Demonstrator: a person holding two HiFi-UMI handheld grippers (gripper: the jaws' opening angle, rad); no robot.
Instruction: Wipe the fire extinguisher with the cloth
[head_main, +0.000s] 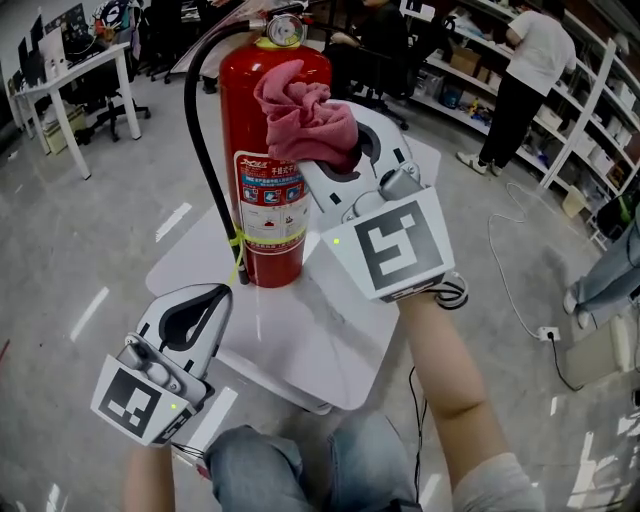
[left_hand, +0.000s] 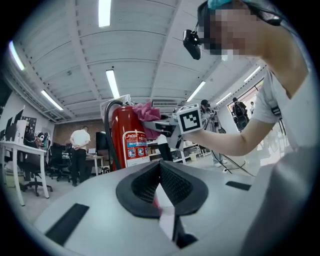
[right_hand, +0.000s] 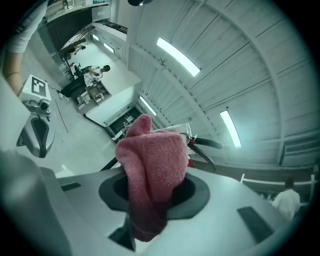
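A red fire extinguisher (head_main: 265, 200) with a black hose and a top gauge stands upright on a small white table (head_main: 320, 340). My right gripper (head_main: 335, 150) is shut on a bunched pink cloth (head_main: 305, 115), which presses against the cylinder's upper right shoulder. In the right gripper view the cloth (right_hand: 152, 170) fills the jaws and hides their tips, with the extinguisher's valve lever (right_hand: 202, 143) just behind. My left gripper (head_main: 215, 295) hangs low at the table's front left corner, shut and holding nothing. From the left gripper view (left_hand: 161, 167) the extinguisher (left_hand: 127, 145) rises beyond the closed jaws.
Shelving with a standing person (head_main: 535, 60) runs along the back right. A white desk (head_main: 70, 80) and office chairs stand at the back left. A cable and power strip (head_main: 547, 333) lie on the grey floor to the right. My knees are below the table's near edge.
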